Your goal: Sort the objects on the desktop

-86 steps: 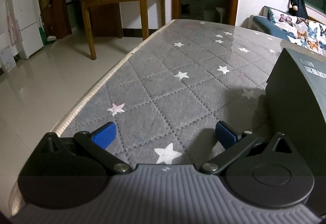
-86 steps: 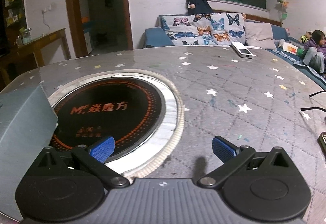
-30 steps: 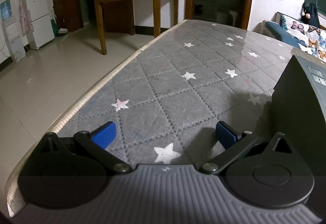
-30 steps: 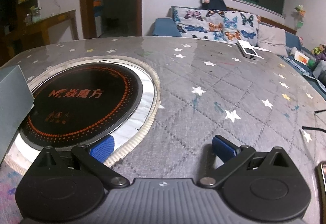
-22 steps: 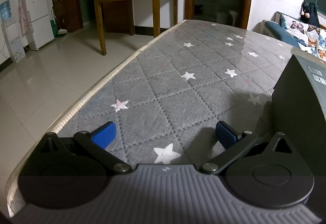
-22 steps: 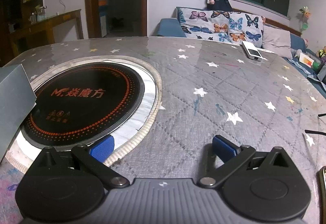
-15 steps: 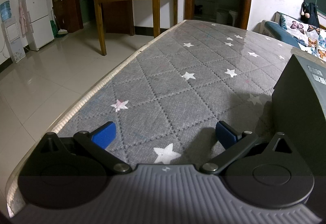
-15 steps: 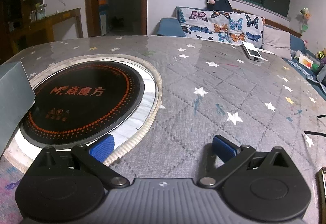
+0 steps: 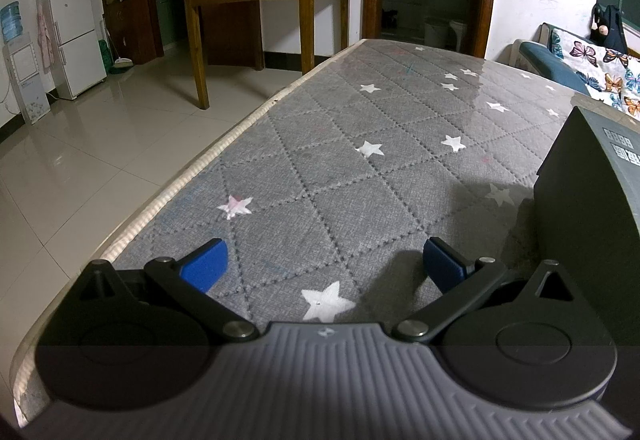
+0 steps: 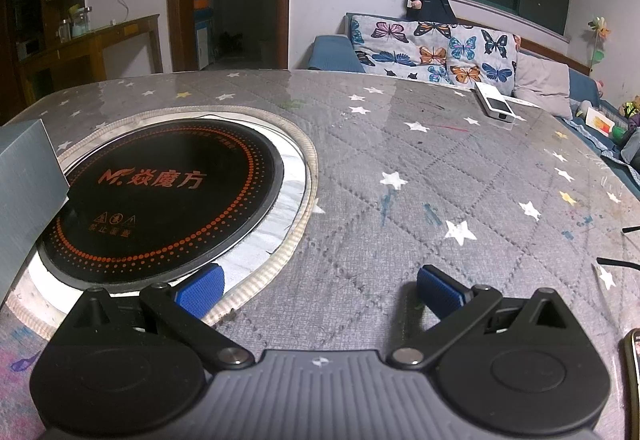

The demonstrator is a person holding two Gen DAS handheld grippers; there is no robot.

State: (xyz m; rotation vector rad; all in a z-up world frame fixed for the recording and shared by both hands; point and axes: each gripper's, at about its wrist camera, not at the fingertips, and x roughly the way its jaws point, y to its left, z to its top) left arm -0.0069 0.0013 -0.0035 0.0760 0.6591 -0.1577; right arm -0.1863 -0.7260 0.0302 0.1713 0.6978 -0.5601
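Left wrist view: the left gripper [image 9: 322, 266] hangs low over a table covered by a grey quilted cloth with white stars [image 9: 360, 168]. Its blue-padded fingers [image 9: 204, 264] stand wide apart with nothing between them; bare cloth and one white star show in the gap. A dark grey box [image 9: 588, 208] with white print on its top face stands upright on the cloth just beside the right-hand finger, at the right edge of the view. Beyond the table lie a tiled floor, a wooden side table [image 9: 264, 0] carrying jars, and a white refrigerator [image 9: 74, 28].

Right wrist view: the right gripper [image 10: 320, 290] is likewise released, its blue pads [image 10: 438, 290] spread and empty above the cloth. A round black induction cooktop [image 10: 160, 200], printed with orange dots and characters, sits recessed in the table inside a pale ring; the left-hand pad overlaps the ring's near rim. The grey box [image 10: 24, 196] appears at the far left, its corner over the cooktop's edge. A white rectangular device [image 10: 496, 105] lies on the far side of the table, well apart from the gripper. Thin black cables [image 10: 618, 262] enter from the right edge, and the edge of a phone-like object [image 10: 633, 368] shows at lower right. A sofa with butterfly-print cushions [image 10: 432, 48] stands behind the table.
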